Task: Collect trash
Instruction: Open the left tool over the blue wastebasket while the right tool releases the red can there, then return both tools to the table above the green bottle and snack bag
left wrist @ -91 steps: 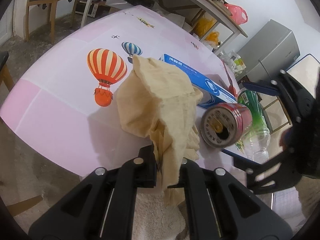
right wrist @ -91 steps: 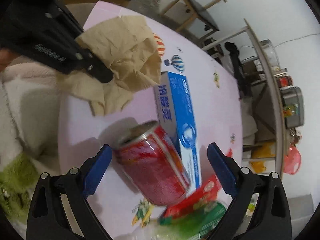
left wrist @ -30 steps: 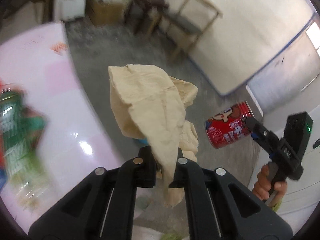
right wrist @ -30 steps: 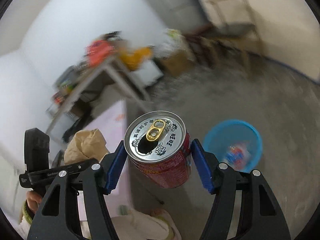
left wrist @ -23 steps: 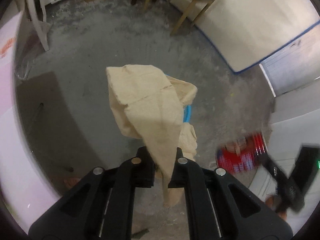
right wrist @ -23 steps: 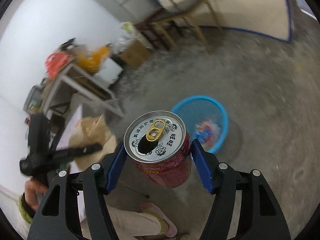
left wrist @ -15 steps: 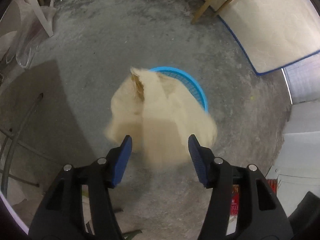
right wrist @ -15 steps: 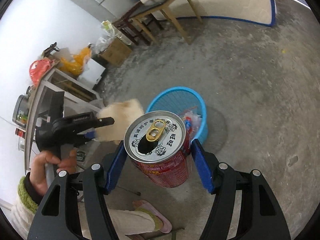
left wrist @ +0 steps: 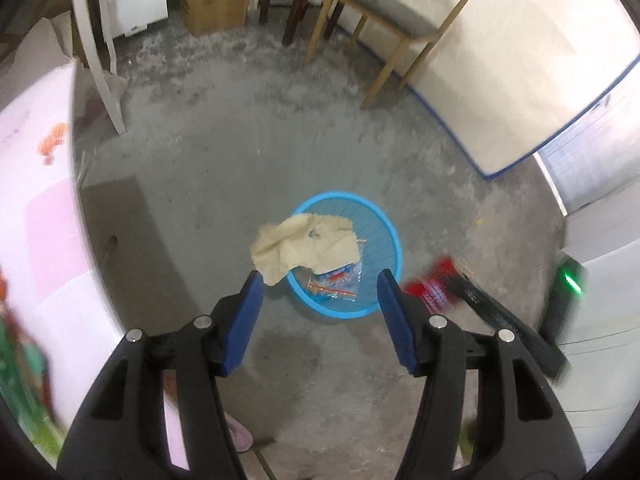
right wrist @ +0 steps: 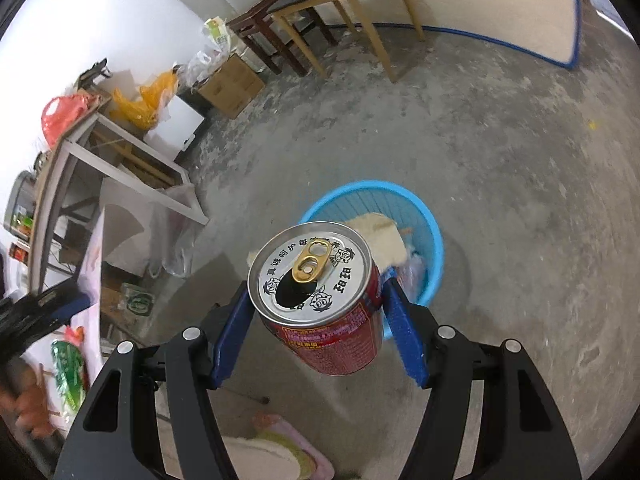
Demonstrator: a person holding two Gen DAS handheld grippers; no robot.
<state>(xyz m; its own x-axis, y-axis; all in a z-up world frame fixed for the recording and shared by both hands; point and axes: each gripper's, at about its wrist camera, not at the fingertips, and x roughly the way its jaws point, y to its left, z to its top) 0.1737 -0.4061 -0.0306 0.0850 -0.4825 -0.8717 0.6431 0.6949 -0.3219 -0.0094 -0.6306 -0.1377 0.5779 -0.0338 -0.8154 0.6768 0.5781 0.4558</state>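
Item: your left gripper (left wrist: pixel 319 300), jaws wide apart, held nothing. Your right gripper (right wrist: pixel 316 312) was clamped on one red can (right wrist: pixel 318 294), above and short of the one blue basket (left wrist: pixel 390 236) on the floor. One tan paper (left wrist: pixel 306 242) lay draped over the basket's near rim. Risk: released from there, the can likely would have missed or struck the rim; the paper, half outside, could have slid out. Two chairs stood behind.
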